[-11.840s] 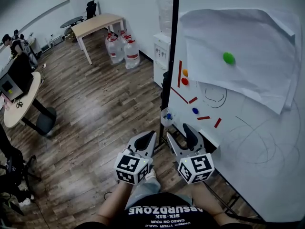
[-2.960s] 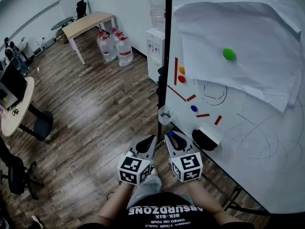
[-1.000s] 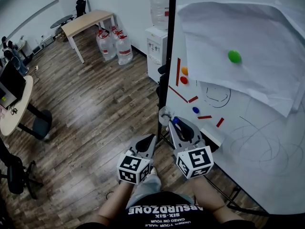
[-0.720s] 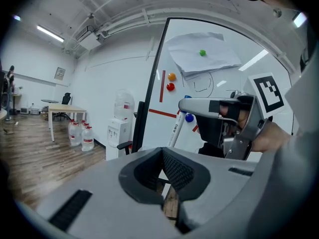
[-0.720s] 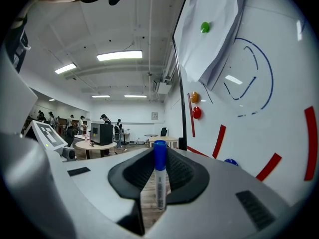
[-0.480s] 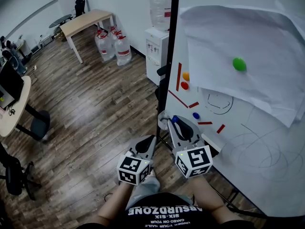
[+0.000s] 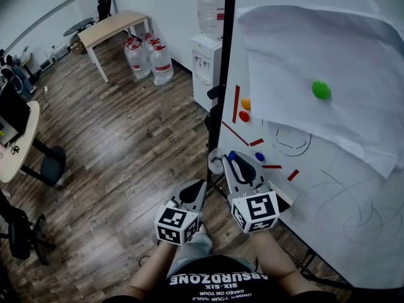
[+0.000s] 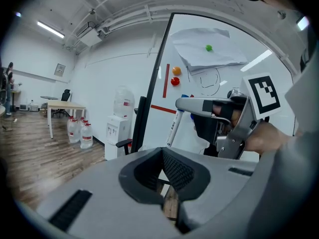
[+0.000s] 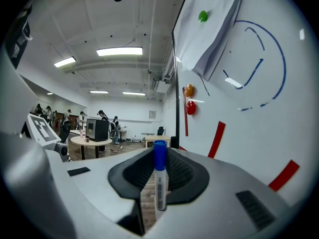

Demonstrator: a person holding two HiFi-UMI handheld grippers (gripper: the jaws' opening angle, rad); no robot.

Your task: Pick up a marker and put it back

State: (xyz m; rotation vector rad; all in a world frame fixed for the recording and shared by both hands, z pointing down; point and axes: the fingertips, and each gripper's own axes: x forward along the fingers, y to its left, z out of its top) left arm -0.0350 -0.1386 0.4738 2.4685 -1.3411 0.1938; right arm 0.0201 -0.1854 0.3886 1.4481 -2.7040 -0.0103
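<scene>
My right gripper (image 7: 242,168) is shut on a white marker with a blue cap (image 9: 159,176), which stands upright between the pads (image 9: 175,173). In the head view the cap (image 7: 231,156) sits just right of a clear cup (image 7: 215,161) at the whiteboard's lower left corner. The left gripper view shows the marker (image 8: 174,128) hanging down from the right gripper (image 8: 202,105). My left gripper (image 7: 193,191) is lower and to the left, with its jaws together and nothing in them.
The whiteboard (image 7: 341,194) fills the right side, with paper sheets (image 7: 303,49), coloured magnets, red strips and an eraser (image 7: 282,193). Its black post (image 7: 226,55) rises past a water dispenser (image 7: 207,59). Water bottles (image 7: 148,59), a table (image 7: 113,29) and a round desk (image 7: 19,150) stand on the wood floor.
The right gripper has shifted a little forward along the board with the marker, so the cap is now closer to the cup. The left gripper has stayed put.
</scene>
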